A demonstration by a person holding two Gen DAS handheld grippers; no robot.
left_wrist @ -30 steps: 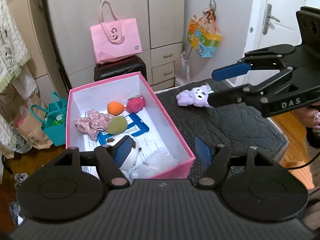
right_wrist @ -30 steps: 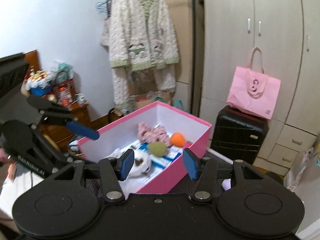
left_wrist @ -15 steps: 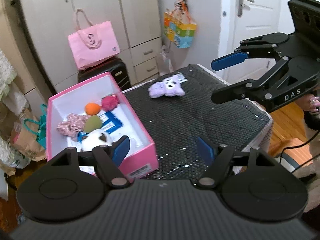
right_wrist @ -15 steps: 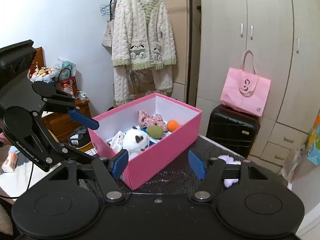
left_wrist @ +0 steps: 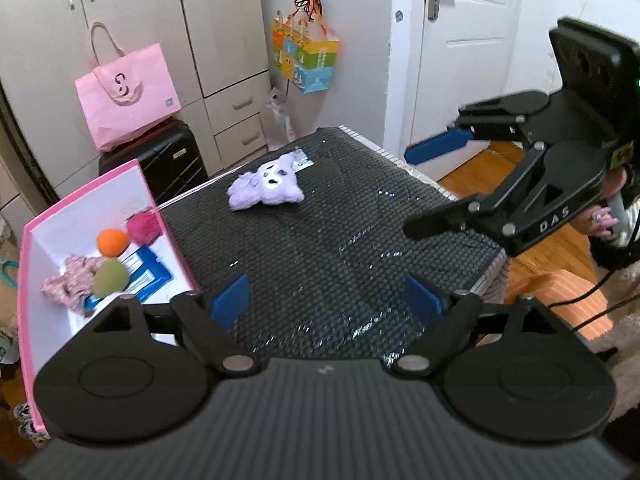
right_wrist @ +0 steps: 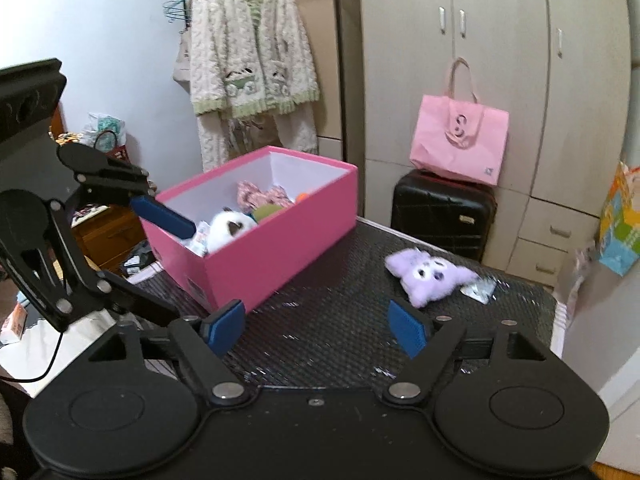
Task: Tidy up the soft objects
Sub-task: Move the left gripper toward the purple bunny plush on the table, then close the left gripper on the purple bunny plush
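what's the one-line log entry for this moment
left gripper: open, empty | right gripper: open, empty | purple plush: on mat, outside pink box | next: likely grasp plush

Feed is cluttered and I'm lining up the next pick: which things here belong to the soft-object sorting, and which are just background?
Job:
- purple plush toy, loose on the black mat
- pink box, holding the white plush, green sponge, orange sponge, floral fabric

Background:
- pink tote bag
- black suitcase
- hanging cardigan
- colourful gift bag
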